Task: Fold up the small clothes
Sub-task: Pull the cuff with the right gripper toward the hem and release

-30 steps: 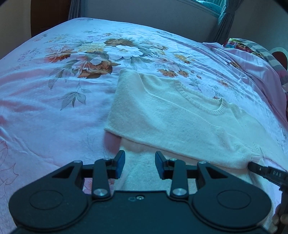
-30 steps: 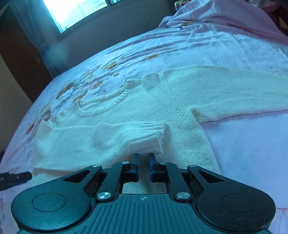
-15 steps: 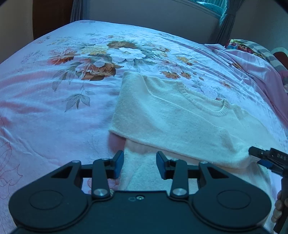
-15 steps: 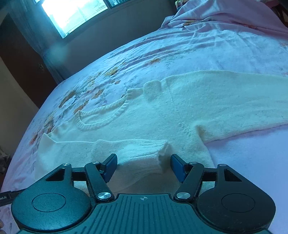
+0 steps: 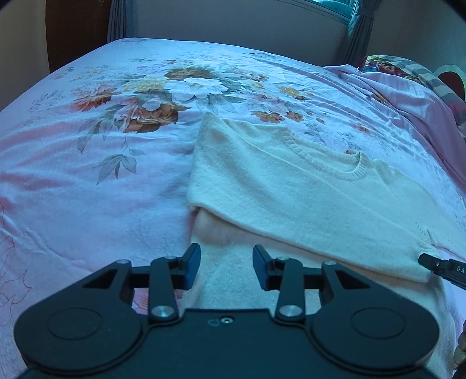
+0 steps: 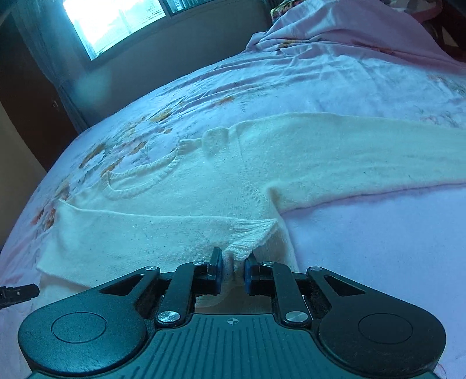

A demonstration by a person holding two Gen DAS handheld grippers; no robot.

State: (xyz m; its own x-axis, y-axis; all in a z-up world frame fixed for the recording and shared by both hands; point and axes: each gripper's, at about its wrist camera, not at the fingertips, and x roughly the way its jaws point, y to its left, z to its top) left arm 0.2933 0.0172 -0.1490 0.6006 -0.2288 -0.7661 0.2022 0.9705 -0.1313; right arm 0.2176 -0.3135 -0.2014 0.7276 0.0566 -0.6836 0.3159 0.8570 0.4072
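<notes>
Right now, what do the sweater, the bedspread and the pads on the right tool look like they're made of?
Sweater: cream knit, probably wool or acrylic; ribbed collar and cuff, fuzzy matte surface.
Bedspread: thin woven fabric, likely cotton or polyester; printed flowers, fine creases, faint sheen.
Pads on the right tool: blue, matte, possibly rubber or foam; its jaws are closing on the cuff.

One cream sweater [image 6: 180,204], one floral bedspread [image 5: 87,175], one window [image 6: 116,26] and two hand-held grippers: left hand-held gripper [image 5: 226,268], right hand-held gripper [image 6: 233,271]
</notes>
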